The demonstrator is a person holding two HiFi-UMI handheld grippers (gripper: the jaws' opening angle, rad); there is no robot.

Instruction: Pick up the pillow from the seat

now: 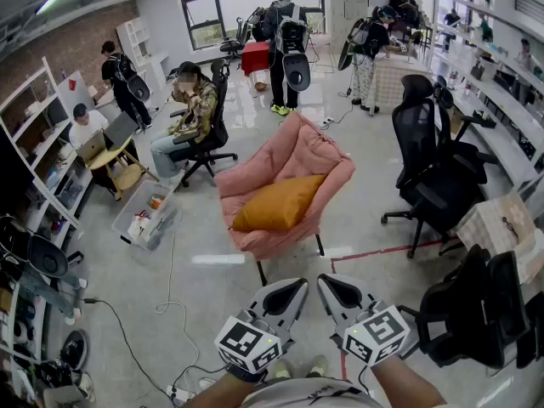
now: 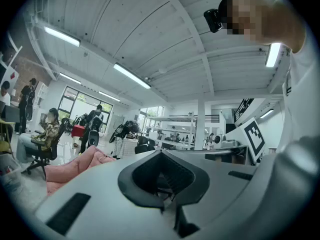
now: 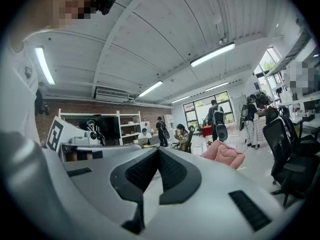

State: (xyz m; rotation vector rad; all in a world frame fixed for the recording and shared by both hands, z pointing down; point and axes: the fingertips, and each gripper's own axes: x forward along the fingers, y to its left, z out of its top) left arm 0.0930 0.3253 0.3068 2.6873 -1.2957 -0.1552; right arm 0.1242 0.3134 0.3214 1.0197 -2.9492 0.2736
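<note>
A mustard-orange pillow (image 1: 279, 202) lies on the seat of a pink padded chair (image 1: 316, 156) in the middle of the floor, leaning against its backrest. Both grippers are held low in front of me, well short of the chair and side by side. My left gripper (image 1: 297, 286) is shut and empty, and so is my right gripper (image 1: 328, 281). In the left gripper view the jaws (image 2: 161, 156) meet with nothing between them, and the pink chair (image 2: 75, 166) shows at the left. The right gripper view shows its jaws (image 3: 157, 151) closed, with the chair (image 3: 225, 155) ahead to the right. Neither gripper view shows the pillow.
Black office chairs (image 1: 433, 177) stand right of the pink chair, and another (image 1: 476, 313) is at my lower right. A seated person (image 1: 191, 113) is behind it to the left. A clear plastic box (image 1: 149, 215), floor cables (image 1: 161, 313) and shelving (image 1: 34, 143) lie to the left.
</note>
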